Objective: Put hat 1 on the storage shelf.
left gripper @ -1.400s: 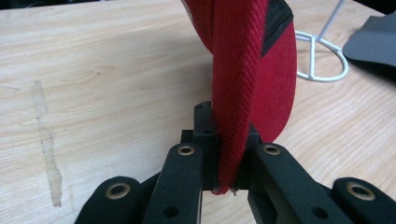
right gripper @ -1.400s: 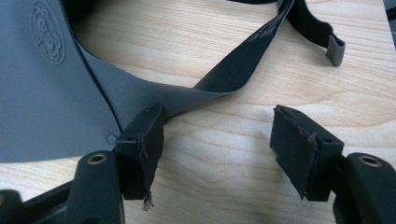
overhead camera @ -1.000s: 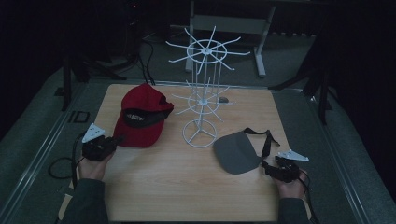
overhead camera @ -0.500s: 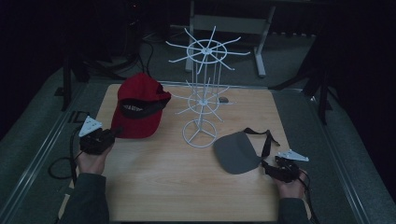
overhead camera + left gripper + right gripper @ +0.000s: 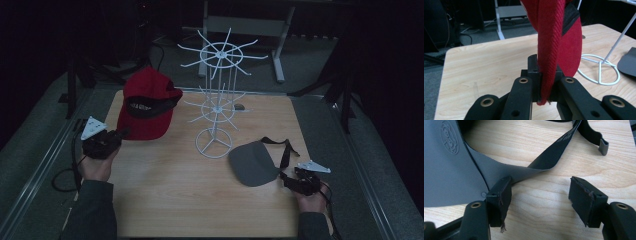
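Toward the far edge of the wooden table (image 5: 200, 205), near its middle: a white wire display rack (image 5: 218, 100), upright, with its round base ring (image 5: 214, 143) flat on the wood. Two tiers of bare spokes, fanned out from the pole. Just behind it, by the far edge, a small dark object (image 5: 239, 106), too small to tell. Beyond the table, grey carpet (image 5: 45, 145) and a pale metal desk frame (image 5: 240, 25) in the dark.

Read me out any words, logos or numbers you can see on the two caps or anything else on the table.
No text can be read.
Grey visor: round embossed emblem, no legible letters.
Its black strap: faint print, too small to read.
Red cap, held in the left tongs: pale marking inside, too blurred to read.
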`<state>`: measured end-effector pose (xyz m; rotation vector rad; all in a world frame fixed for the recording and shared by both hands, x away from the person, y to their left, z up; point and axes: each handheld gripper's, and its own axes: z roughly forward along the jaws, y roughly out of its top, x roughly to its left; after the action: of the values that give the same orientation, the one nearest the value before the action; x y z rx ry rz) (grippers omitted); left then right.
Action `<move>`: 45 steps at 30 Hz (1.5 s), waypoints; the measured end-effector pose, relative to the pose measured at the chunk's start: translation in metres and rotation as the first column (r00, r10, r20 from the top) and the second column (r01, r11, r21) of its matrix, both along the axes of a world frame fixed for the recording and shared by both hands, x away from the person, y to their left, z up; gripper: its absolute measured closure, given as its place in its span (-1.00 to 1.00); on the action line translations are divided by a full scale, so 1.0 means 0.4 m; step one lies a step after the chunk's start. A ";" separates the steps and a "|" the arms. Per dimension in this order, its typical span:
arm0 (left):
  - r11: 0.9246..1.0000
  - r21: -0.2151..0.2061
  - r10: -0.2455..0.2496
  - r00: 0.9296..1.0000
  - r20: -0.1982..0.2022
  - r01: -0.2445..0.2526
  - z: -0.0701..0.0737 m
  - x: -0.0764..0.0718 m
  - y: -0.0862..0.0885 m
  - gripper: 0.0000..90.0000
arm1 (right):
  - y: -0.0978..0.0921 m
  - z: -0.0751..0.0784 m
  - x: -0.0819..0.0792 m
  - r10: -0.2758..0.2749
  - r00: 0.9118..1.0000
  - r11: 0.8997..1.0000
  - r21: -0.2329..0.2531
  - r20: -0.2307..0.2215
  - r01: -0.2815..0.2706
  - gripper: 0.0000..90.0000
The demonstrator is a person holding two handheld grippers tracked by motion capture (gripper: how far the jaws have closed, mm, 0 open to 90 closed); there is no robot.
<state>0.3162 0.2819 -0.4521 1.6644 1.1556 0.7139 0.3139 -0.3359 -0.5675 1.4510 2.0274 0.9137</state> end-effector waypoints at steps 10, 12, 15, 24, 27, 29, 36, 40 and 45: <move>1.000 -0.004 0.008 0.999 0.035 -0.008 0.036 0.001 -0.002 0.91 | 0.000 0.000 0.000 0.000 1.000 1.000 0.000 0.000 0.000 -0.23; 1.000 -0.007 0.011 0.999 0.042 -0.011 0.043 0.001 -0.002 0.91 | 0.000 0.000 0.000 0.000 1.000 1.000 0.000 0.000 0.000 -0.23; 1.000 -0.010 0.014 0.999 0.052 -0.013 0.053 0.001 -0.002 0.91 | 0.000 0.000 0.000 0.000 1.000 1.000 0.000 0.000 0.000 -0.23; 1.000 -0.013 0.023 0.997 0.071 -0.023 0.079 -0.001 0.002 0.91 | 0.000 0.000 0.000 0.000 1.000 1.000 0.001 0.000 0.000 -0.23; 1.000 -0.018 0.025 0.997 0.079 -0.024 0.087 -0.001 0.002 0.91 | 0.000 0.000 0.000 0.000 1.000 1.000 0.000 0.001 0.000 -0.23; 1.000 -0.016 0.025 0.996 0.085 -0.024 0.095 -0.001 0.001 0.91 | 0.000 0.000 0.000 0.000 1.000 1.000 0.001 0.000 0.000 -0.23; 1.000 -0.018 0.028 0.994 0.102 -0.026 0.116 0.000 -0.002 0.91 | 0.000 0.000 0.000 0.000 1.000 1.000 0.000 0.001 0.000 -0.23; 0.999 -0.021 0.029 0.993 0.115 -0.027 0.132 0.000 -0.005 0.91 | 0.000 0.000 0.000 0.000 1.000 1.000 0.001 0.001 0.000 -0.23; 0.999 -0.023 0.031 0.992 0.124 -0.028 0.145 0.000 -0.005 0.91 | 0.000 0.000 0.000 0.000 1.000 1.000 0.001 0.002 0.000 -0.23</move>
<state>0.3161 0.2799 -0.3942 1.5656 1.0971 0.8102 0.3139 -0.3358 -0.5675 1.4505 2.0259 0.9164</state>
